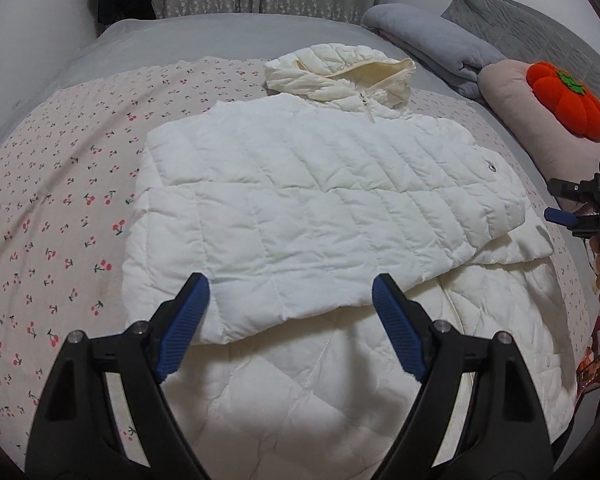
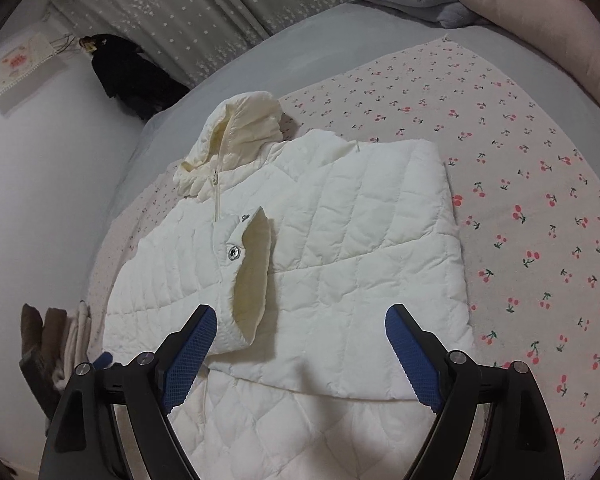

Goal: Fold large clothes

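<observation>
Item: white quilted hooded jacket (image 1: 300, 200), laid flat on the cherry-print cover (image 1: 60, 208) of a bed (image 1: 180, 36), roughly mid-cover, hood (image 1: 336, 70) toward the bed's far edge and the hem toward its near edge. Condition: partly folded. Both sleeves appear to be turned in across the chest, the upper one lying crosswise with its cuff (image 2: 252, 276) open near a metal snap (image 2: 233, 253); the side edges look fairly straight. The lower body below the sleeves lies unfolded, and the hood lies flat beyond the collar. Remaining, by judgement: bring the hem up over the sleeves or fold the body in half, then tuck or fold the hood. Left gripper (image 1: 290, 328): jaws wide, nothing between the pads, hovering over the lower sleeve edge. Right gripper (image 2: 300, 354): jaws wide, empty, poised above the cuff and the sleeve's lower edge. Neither touches the cloth as far as can be seen. Adjacent: grey folded blanket (image 1: 428, 44), pink pillow (image 1: 528, 120) and orange pumpkin cushion (image 1: 568, 100) by the bed's far right corner.
</observation>
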### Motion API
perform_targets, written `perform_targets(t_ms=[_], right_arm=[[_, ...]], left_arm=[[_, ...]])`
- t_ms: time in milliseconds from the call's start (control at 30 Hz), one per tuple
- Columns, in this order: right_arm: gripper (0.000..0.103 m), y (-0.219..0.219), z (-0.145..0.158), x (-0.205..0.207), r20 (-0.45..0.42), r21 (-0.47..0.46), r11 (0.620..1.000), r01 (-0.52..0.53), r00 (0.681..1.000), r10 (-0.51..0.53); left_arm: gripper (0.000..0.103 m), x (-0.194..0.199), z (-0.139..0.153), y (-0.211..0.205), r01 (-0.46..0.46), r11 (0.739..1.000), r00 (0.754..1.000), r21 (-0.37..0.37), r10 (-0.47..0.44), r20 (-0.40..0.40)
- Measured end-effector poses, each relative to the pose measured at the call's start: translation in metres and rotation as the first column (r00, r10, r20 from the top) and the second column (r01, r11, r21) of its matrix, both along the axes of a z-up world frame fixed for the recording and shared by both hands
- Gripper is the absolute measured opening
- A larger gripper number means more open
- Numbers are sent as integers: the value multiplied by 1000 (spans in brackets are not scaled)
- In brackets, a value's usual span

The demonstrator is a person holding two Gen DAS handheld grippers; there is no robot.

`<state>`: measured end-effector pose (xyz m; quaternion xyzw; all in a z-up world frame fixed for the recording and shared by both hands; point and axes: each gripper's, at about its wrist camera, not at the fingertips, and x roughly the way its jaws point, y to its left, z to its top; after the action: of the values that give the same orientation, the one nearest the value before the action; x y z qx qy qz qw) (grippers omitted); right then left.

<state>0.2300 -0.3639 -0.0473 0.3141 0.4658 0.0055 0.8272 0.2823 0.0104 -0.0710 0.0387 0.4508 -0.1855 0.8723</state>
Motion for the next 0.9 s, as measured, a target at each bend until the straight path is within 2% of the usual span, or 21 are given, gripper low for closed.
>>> perform_targets(t_ms=[133,233,267,300,333,367,433,533,600,700,833,900], right_arm=[[88,14,-19,22,-8,64,997,-31,999,32],[83,28,-33,39,-9,106,994,-39,999,40],[70,34,-36,45,-5,111,993,-46,999,47],[47,41,-38,51,-2,109,992,-58,998,59],[31,47,-38,55,-9,94,993,-67,998,69],[10,54,-33,57,-21,46,996,-72,997,73],[7,66,-12,53,33,-37,995,-88,995,90],[5,72,27,34,144,-205,976,-70,984,101],[5,65,35,25,158,-281,959,-36,984,83],[5,44,21,21,108,-298,954,-21,993,56],[6,33,-17,26,44,-316,948,-43,997,59],[7,34,-33,27,25,-317,947,-55,997,66]], left_arm=[[84,2,1,5,-17,1000,1000,-9,17,3],[84,1,8,10,-27,999,1000,-17,27,13],[84,1,11,13,-31,999,999,-18,32,23],[84,1,15,16,-41,999,999,-12,41,35],[84,3,18,20,-58,998,997,0,57,52],[84,5,23,25,-75,997,995,5,74,72],[82,13,30,36,-110,994,989,-14,110,102],[67,28,29,40,-111,993,989,-51,115,92],[60,36,20,37,-97,992,993,-85,103,64],[56,46,-1,27,-102,991,994,-92,105,29],[53,58,-38,14,-116,993,993,3,116,-2],[54,60,-52,17,-138,990,990,38,137,14]])
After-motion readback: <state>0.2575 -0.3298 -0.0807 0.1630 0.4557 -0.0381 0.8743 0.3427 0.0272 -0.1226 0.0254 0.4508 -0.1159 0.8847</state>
